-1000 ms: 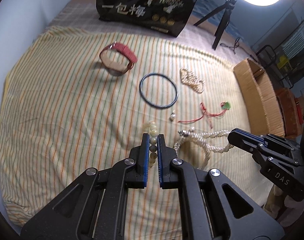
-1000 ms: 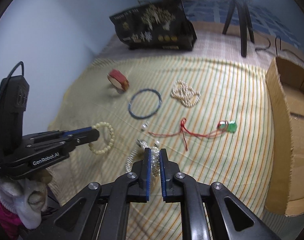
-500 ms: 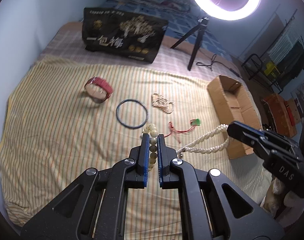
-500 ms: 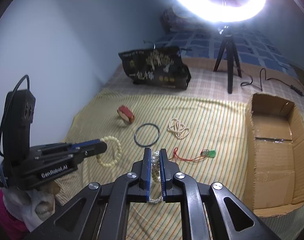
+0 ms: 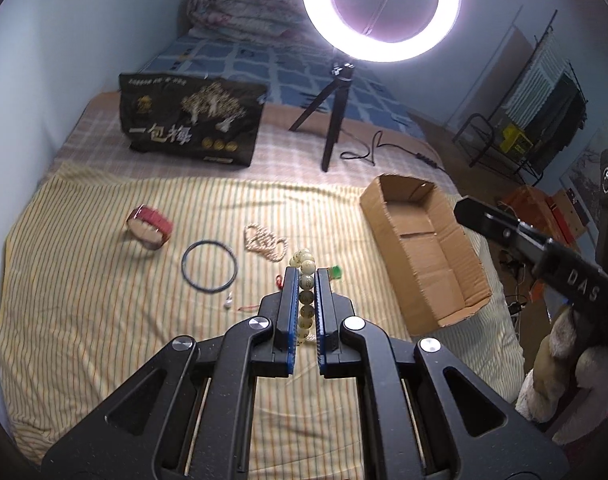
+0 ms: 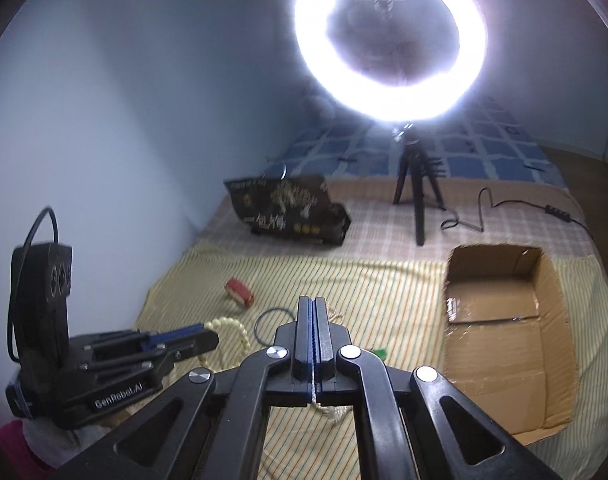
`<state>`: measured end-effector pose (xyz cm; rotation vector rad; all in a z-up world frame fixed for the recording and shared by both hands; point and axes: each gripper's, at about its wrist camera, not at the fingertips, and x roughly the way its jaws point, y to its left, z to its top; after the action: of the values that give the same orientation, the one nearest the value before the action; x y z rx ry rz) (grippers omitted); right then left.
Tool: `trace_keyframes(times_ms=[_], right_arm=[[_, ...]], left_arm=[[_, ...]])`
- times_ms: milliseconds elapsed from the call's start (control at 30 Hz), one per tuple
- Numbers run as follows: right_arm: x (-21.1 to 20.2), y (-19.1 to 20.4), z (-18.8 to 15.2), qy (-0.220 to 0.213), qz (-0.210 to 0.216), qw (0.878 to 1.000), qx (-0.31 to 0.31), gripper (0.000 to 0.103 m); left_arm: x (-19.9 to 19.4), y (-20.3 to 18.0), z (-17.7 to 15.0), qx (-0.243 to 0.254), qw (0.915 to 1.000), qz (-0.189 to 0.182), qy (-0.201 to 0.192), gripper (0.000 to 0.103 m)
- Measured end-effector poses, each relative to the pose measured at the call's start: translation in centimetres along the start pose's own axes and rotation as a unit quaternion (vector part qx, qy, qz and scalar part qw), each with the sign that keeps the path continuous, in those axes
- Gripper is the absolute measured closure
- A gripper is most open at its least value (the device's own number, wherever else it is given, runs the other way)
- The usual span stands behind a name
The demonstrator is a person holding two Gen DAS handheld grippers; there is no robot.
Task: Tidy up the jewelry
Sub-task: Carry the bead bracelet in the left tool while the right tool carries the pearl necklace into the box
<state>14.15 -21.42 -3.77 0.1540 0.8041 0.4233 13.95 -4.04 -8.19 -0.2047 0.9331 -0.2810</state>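
The bead bracelet, a loop of round, glossy, pale yellow-green beads, is clamped between the blue-lined fingers of the left gripper. The pearl necklace, a strand of small cream beads, is pinched in the fully closed right gripper and hangs below the pads.

Compared with 1 second ago, both grippers have risen from the striped cloth; the necklace no longer lies on the cloth beside the bracelet, and the cardboard box now shows its open interior.

From the left gripper tip, on the cloth:
- Thin dark ring bangle at 9 o'clock.
- Red strap watch at 10 o'clock, standing on edge.
- Bundled pearl strand at 11 o'clock.
- Green pendant on red cord, just beside at 3 o'clock.
- Small white earring at 8 o'clock.

The corrugated box sits at 2 o'clock. A glossy black bag and a ring light on a tripod stand beyond.
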Motion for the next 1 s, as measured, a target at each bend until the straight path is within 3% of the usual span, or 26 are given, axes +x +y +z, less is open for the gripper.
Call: trace_keyframes(times_ms=[133,267,300,333,400,667,800,1000], right_arm=[[0.9,-1.1,-0.3,0.016,-0.005,1.0,0.007,0.103],[3.8,-2.5,-1.8,0.066,-0.005,0.998,0.013,0.103],[4.4,-2.8,-2.3,0.075,-0.009,0.997,0.015,0.097],[5.5,-3.2,-2.8,0.093,-0.007,0.995,0.018,0.074],[7.2,-4.2,-4.0,0.123,0.002,0.992,0.033,0.054],[12.8,-6.1,-7.8,0.205,-0.007,0.976,0.077,0.054],[14.5,-5.3,-8.9,0.227,-0.028,0.971,0.067,0.055],[16.6,-5.3,-9.9,0.243,-0.061,0.966,0.068,0.064]], left_arm=[[0.5,-0.9,0.1,0.005,1.0,-0.002,0.003,0.098],[0.8,-0.9,-0.1,0.005,1.0,0.001,0.006,0.098],[0.8,-0.7,-0.1,0.005,1.0,0.003,0.006,0.098],[0.9,-0.5,-0.1,0.003,1.0,0.007,0.006,0.098],[1.0,0.1,-0.1,-0.002,0.9999,0.013,0.006,0.098],[0.7,2.1,0.1,-0.02,0.9994,0.026,0.002,0.098],[0.7,2.6,0.1,-0.025,0.9993,0.029,0.003,0.098],[0.6,3.3,0.1,-0.027,0.9992,0.03,0.002,0.098]])
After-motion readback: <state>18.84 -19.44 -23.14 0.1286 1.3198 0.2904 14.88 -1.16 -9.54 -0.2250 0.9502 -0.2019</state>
